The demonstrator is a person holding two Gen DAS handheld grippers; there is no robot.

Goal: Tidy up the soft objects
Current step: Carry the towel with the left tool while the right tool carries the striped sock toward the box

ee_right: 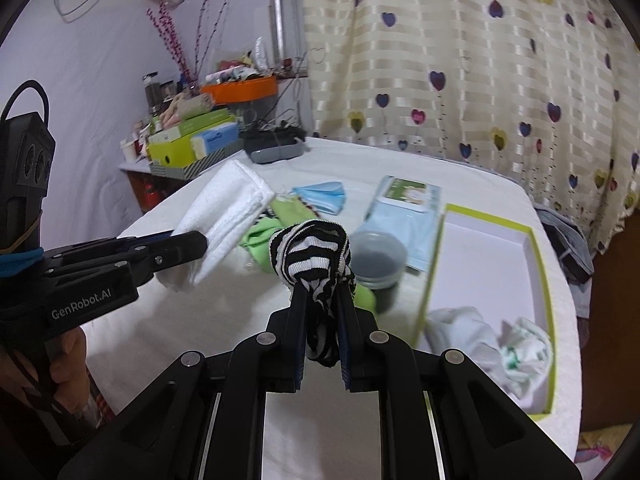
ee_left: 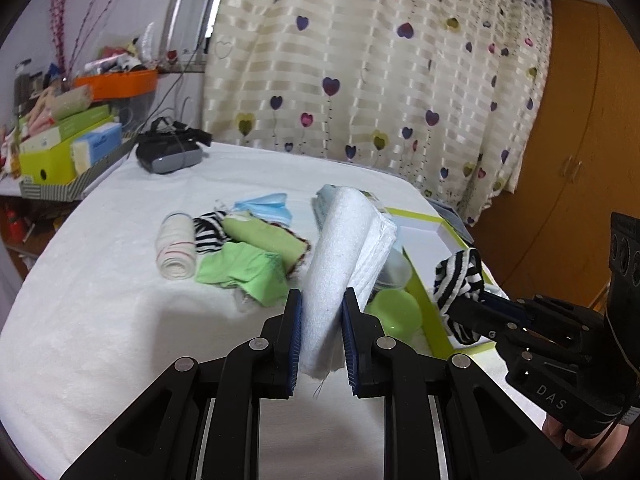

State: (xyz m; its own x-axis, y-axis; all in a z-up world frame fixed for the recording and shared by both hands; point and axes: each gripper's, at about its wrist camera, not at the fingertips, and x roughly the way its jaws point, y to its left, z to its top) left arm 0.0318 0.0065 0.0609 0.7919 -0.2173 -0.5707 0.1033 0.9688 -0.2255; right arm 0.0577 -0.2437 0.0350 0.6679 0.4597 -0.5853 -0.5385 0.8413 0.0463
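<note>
My left gripper (ee_left: pixel 320 300) is shut on a folded white towel (ee_left: pixel 344 248) and holds it above the white table; the towel also shows in the right wrist view (ee_right: pixel 224 216). My right gripper (ee_right: pixel 322 296) is shut on a black-and-white striped sock (ee_right: pixel 310 252), also seen in the left wrist view (ee_left: pixel 460 280), held over the table left of the green-rimmed box (ee_right: pixel 540 248). On the table lie green cloths (ee_left: pixel 244 264), a second striped sock (ee_left: pixel 210 230), a rolled bandage (ee_left: pixel 176 248) and a blue face mask (ee_left: pixel 264 204).
The box holds crumpled white cloths (ee_right: pixel 492 344). A grey-lidded jar (ee_right: pixel 378 256) and a pack of blue masks (ee_right: pixel 404 216) lie beside it. A VR headset (ee_left: pixel 170 152) sits at the table's far end. Cluttered boxes (ee_left: pixel 60 148) stand left; a heart-print curtain (ee_left: pixel 360 60) hangs behind.
</note>
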